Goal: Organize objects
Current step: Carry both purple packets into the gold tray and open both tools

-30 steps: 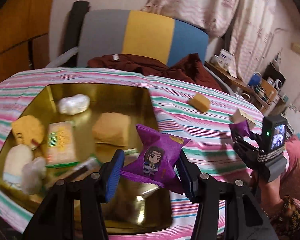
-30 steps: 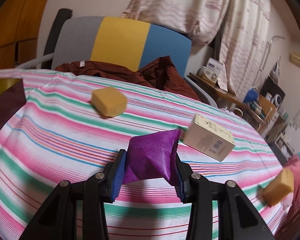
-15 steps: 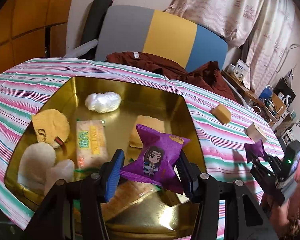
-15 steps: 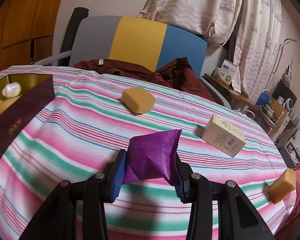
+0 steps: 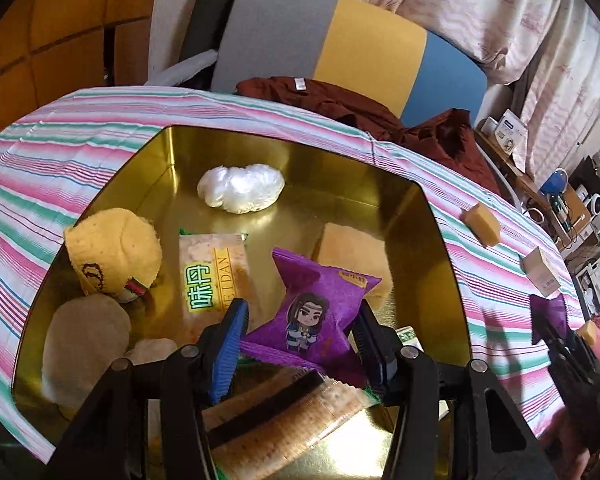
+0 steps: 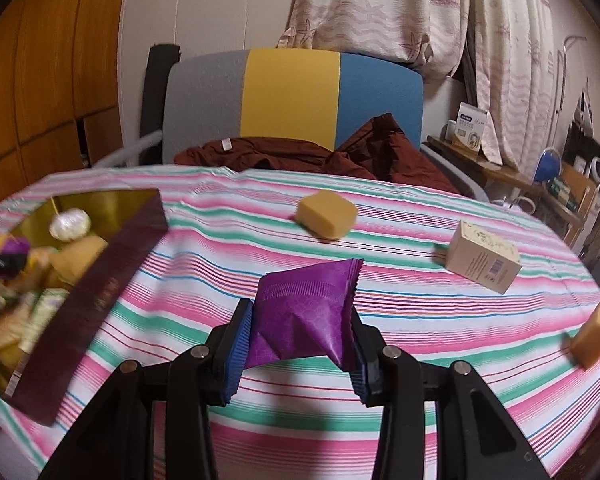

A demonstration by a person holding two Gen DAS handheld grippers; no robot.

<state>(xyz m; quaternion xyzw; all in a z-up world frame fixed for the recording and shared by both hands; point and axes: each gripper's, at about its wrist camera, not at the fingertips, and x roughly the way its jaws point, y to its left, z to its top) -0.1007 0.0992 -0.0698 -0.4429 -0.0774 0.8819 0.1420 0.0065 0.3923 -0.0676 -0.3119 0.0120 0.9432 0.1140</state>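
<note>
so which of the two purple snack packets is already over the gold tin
The purple foil packet with the cartoon figure, in the left hand-held gripper.

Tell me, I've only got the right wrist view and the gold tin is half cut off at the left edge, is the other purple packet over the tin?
Observer: Yes, the left gripper holds its purple packet above the gold tin's near half.
Operator: Any picture on that packet?
Observer: A cartoon figure on its front; your own purple packet shows only plain foil.
Operator: What lies under it in the tin?
Observer: A flat cracker pack with a dark band, directly below the jaws.
</note>
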